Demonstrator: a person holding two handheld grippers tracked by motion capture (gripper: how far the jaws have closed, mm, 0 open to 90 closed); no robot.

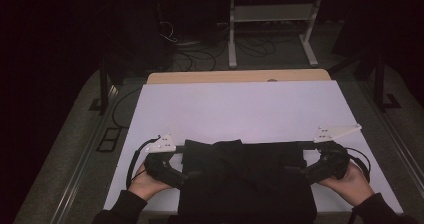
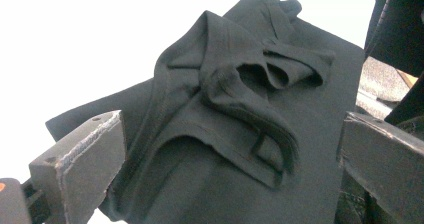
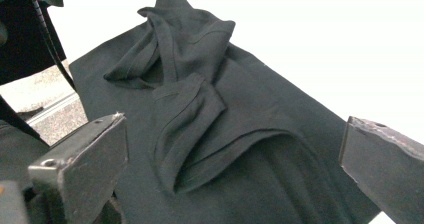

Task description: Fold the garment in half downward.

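A black garment (image 1: 245,179) lies rumpled on the white table (image 1: 235,104) at its near edge, and its lower part hangs over the front. My left gripper (image 1: 192,174) rests at the garment's left side, my right gripper (image 1: 292,169) at its right side, both pointing inward. In the left gripper view the jaws of the left gripper (image 2: 230,149) stand wide apart over folded cloth (image 2: 240,59), not touching it. The right gripper (image 3: 235,149) is likewise open above a folded sleeve or collar (image 3: 190,44).
The far half of the white tabletop is bare, with a wooden strip (image 1: 240,76) along its back edge. Behind it stand a white metal frame (image 1: 272,14) and loose cables (image 1: 195,59) on the dark floor. A black stand (image 1: 380,79) rises at the right.
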